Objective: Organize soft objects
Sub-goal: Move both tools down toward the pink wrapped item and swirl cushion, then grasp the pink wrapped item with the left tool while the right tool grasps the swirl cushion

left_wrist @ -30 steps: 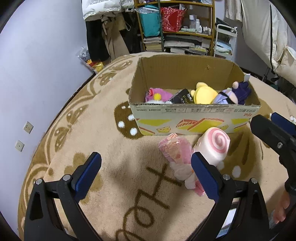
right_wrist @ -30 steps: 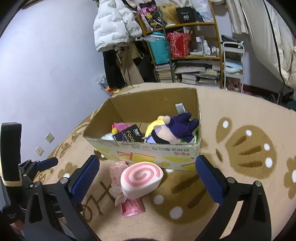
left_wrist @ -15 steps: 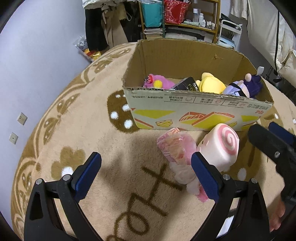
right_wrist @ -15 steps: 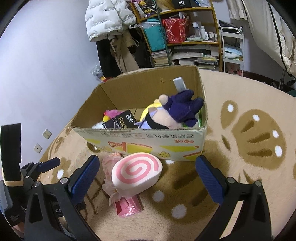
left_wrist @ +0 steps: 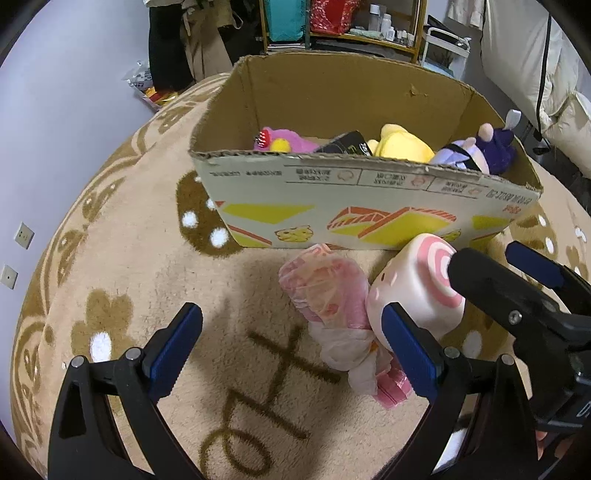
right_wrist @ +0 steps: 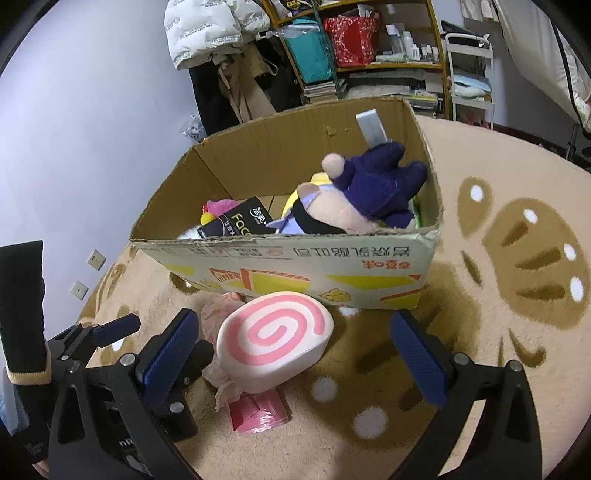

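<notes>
A pink-and-white swirl roll plush (right_wrist: 275, 338) lies on the rug in front of the cardboard box (right_wrist: 295, 258); it also shows in the left wrist view (left_wrist: 421, 295). A pink plastic-wrapped soft bundle (left_wrist: 328, 291) lies beside it on the left, seen in the right wrist view as well (right_wrist: 255, 410). The box holds a purple-haired doll (right_wrist: 354, 199), a yellow plush (left_wrist: 400, 147), a pink plush (left_wrist: 284, 140) and a black packet (right_wrist: 236, 221). My left gripper (left_wrist: 291, 350) is open above the rug, near the bundle. My right gripper (right_wrist: 295, 358) is open, straddling the roll plush.
The box (left_wrist: 369, 206) stands on a round beige rug (left_wrist: 147, 277) with brown patterns. A shelf unit (right_wrist: 369, 44) with bags and books and hanging coats (right_wrist: 214, 29) stand behind. A white cart (right_wrist: 469, 74) and bedding are at the right.
Both grippers have moved forward and down toward the roll plush and the bundle; the box and toys now look larger and closer. Both grippers stay open.
</notes>
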{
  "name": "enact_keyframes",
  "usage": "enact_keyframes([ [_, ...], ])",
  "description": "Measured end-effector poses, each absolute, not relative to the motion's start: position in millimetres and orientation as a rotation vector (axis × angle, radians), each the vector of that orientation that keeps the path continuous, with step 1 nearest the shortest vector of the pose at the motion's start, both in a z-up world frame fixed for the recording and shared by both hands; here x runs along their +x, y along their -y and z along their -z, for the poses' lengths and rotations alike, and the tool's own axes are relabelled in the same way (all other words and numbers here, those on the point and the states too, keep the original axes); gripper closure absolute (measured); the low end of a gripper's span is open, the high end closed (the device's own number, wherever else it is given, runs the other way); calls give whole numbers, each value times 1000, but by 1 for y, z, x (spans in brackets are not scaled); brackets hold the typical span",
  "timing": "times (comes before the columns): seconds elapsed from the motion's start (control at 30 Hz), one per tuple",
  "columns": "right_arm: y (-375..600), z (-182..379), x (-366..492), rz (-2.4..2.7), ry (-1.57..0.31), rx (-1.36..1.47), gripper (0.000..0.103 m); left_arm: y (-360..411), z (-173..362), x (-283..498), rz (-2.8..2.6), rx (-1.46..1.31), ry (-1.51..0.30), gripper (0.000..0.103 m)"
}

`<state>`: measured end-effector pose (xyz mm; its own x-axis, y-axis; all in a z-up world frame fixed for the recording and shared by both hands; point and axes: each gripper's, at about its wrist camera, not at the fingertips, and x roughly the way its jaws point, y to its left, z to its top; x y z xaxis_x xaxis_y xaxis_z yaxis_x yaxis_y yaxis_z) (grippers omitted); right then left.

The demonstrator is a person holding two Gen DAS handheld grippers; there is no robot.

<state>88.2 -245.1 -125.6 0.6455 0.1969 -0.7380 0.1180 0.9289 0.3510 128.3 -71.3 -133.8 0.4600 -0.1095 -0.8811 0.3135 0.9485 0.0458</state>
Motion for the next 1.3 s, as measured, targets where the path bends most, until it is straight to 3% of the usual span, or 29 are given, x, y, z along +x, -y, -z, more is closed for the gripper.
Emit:
enact_keyframes([
  [0.33, 244, 146, 102, -105, -937, 443, 0, 74, 144, 131, 275, 225, -1101, 6],
  [0.4, 241, 152, 105, -118, -965, 446, 7, 74, 145, 131, 278, 226, -1106, 6],
  [0.63, 234, 154, 105, -145, -988, 423, 43, 73, 151, 136, 287, 209, -1127, 6],
  [0.83, 235, 150, 100, -109, -994, 382, 59, 74, 155, 140, 307, 196, -1135, 6],
  [1.3, 260, 143, 87, -12, -1010, 388, 64, 102, 173, 134, 330, 277, -1168, 6],
])
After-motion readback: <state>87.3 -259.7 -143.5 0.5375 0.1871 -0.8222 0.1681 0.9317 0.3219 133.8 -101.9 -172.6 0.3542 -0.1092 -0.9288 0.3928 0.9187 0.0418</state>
